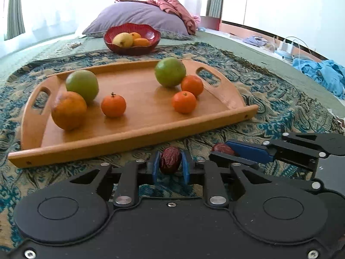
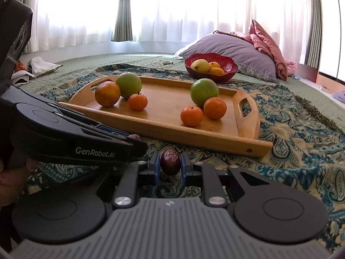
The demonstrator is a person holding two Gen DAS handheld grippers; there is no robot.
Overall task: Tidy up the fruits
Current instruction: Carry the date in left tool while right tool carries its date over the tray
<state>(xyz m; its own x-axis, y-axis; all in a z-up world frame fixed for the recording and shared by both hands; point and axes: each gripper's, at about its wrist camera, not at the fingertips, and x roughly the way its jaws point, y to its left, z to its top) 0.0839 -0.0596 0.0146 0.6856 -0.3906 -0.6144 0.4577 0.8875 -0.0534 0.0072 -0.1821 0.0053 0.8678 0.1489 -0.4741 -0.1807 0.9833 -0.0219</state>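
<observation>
My left gripper (image 1: 170,161) is shut on a dark red date (image 1: 170,160), low over the patterned blanket just in front of the wooden tray (image 1: 138,133). My right gripper (image 2: 170,163) is shut on a second red date (image 2: 170,161); it also shows in the left wrist view (image 1: 224,149), close to the right of the left gripper. The tray holds two green apples (image 1: 170,71), a large orange (image 1: 69,110) and three small tangerines (image 1: 113,105). A red bowl (image 1: 131,37) behind the tray holds a yellow fruit and oranges.
The patterned blanket (image 1: 280,99) lies on a green bed cover. A purple pillow (image 1: 138,15) and a pink one (image 1: 170,0) lie behind the bowl. Blue cloth (image 1: 323,73) and chargers (image 1: 286,47) sit at the right. Paper litter (image 2: 41,67) lies at the far left.
</observation>
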